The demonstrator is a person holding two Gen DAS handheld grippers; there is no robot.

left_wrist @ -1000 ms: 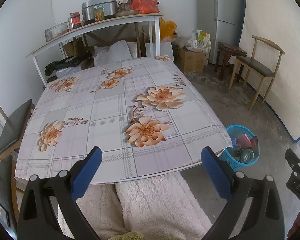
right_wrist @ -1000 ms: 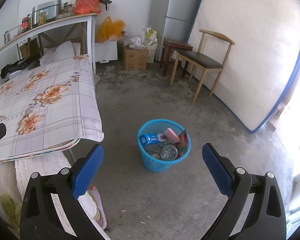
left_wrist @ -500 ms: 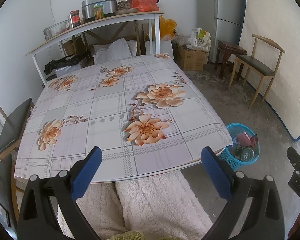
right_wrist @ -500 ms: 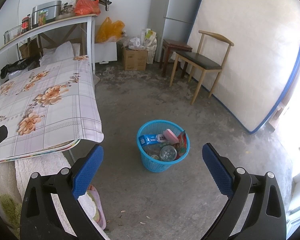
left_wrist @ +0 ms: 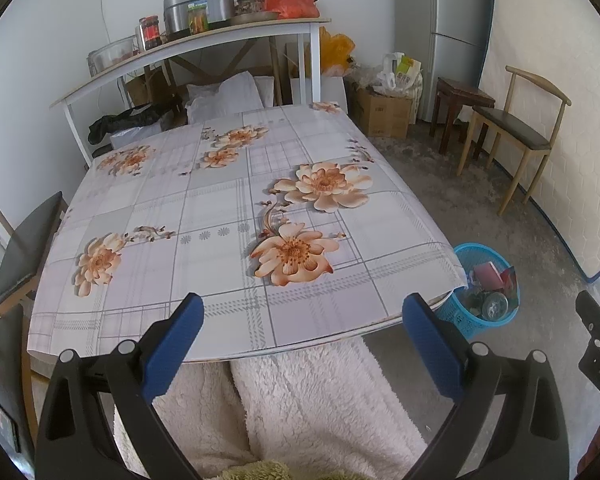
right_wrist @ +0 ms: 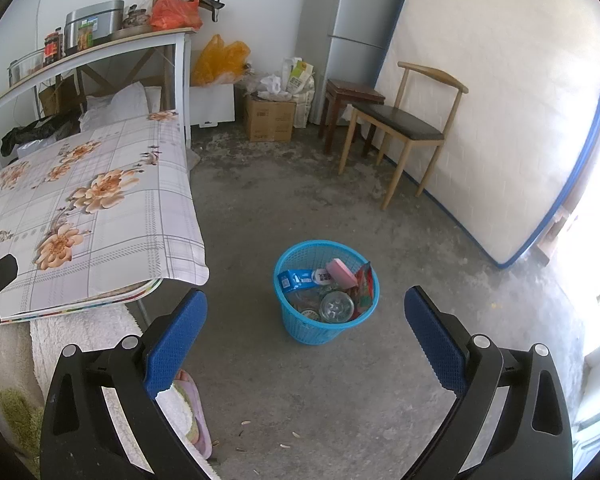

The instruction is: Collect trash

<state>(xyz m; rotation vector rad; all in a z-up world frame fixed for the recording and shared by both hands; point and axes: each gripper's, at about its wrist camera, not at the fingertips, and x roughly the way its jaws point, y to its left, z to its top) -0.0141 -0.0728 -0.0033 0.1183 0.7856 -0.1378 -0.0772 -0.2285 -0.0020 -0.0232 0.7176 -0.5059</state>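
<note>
A blue plastic basket [right_wrist: 296,322] stands on the concrete floor, holding a blue packet [right_wrist: 294,280], a pink item [right_wrist: 341,273], a red wrapper [right_wrist: 365,284] and a round can [right_wrist: 336,307]. My right gripper [right_wrist: 306,344] hovers open above and in front of it, nothing between its blue pads. The basket [left_wrist: 466,320] shows at the table's right corner in the left wrist view. My left gripper [left_wrist: 302,344] is open and empty over the near edge of the flowered table [left_wrist: 204,216], which carries nothing.
A wooden chair [right_wrist: 404,128] and a dark stool [right_wrist: 350,94] stand by the fridge [right_wrist: 352,16], with a cardboard box [right_wrist: 269,118] nearby. A mattress [right_wrist: 492,92] leans on the right wall. A white shelf [left_wrist: 180,46] of jars sits behind the table. Fluffy white fabric [left_wrist: 320,400] lies below.
Both views have shifted only slightly; the grippers stay open and empty, and the basket and table have not moved.
</note>
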